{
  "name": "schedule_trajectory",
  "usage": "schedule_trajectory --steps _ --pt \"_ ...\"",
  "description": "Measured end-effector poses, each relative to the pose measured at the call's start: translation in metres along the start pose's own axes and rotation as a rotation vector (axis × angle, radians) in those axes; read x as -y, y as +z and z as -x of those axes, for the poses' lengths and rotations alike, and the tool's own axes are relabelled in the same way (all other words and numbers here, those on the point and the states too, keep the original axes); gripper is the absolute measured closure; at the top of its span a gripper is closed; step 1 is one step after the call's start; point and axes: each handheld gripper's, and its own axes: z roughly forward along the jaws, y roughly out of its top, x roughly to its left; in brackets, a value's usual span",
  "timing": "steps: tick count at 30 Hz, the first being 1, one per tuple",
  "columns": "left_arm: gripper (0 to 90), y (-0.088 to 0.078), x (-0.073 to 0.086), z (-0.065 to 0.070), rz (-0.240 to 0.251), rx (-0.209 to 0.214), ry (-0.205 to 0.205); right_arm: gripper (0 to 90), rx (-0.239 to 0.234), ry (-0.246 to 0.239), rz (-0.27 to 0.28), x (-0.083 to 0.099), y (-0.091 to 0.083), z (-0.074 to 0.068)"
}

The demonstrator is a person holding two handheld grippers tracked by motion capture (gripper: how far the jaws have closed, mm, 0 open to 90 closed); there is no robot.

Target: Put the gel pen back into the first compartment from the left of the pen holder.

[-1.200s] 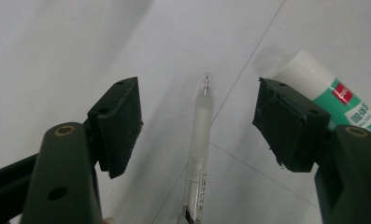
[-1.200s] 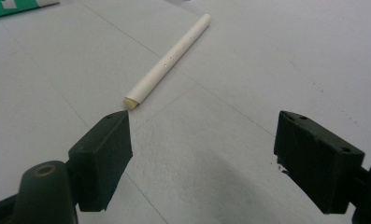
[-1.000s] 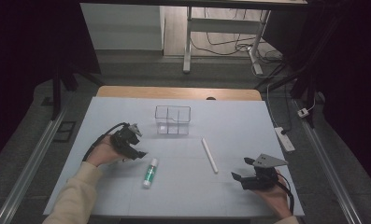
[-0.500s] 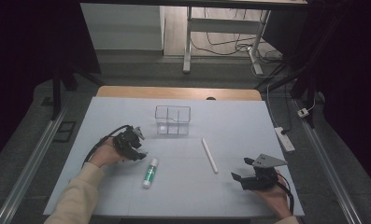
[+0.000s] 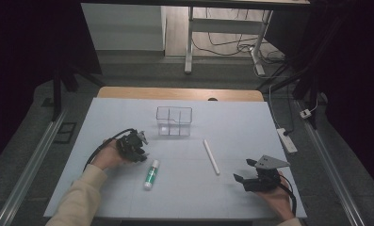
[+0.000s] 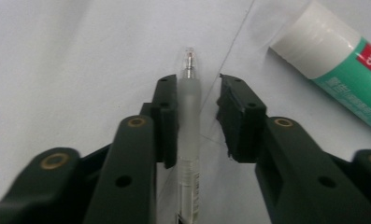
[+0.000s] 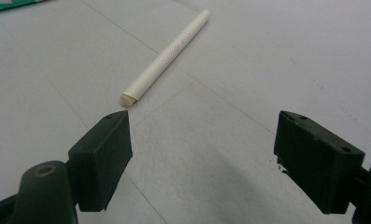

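On the pale surface [image 5: 231, 127], the left gripper [image 6: 198, 119] has its jaws parted around a clear pen [image 6: 188, 126] that lies against one jaw, with a gap to the other, near the left edge. A green-and-white glue stick [image 5: 151, 173] lies just beside it. The right gripper [image 7: 202, 158], jaws spread wide and holding nothing, sits near the near right corner, pointing toward a white paper-wrapped stick [image 7: 167, 58]; a clear divided box [image 5: 174, 121] stands toward the far edge.

The left black two-jaw gripper [image 5: 138, 147] is held low, its jaws a little apart. The right black two-jaw gripper [image 5: 243, 179] has its jaws wide apart.
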Motion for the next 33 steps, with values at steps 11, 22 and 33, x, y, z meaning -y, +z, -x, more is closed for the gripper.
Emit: schedule_trajectory --steps 11,22,33 --pt "80.1 0.0 0.0 0.002 -0.005 -0.017 0.029 18.6 -0.001 -0.001 0.006 0.0 0.0 0.0" --pt "80.4 -0.001 0.003 0.002 0.013 -0.018 0.03 18.6 0.002 -0.001 0.004 0.0 -0.001 0.0" --pt "80.4 -0.011 0.009 -0.002 0.026 -0.06 -0.003 18.7 0.005 0.003 0.011 0.0 -0.001 0.001"
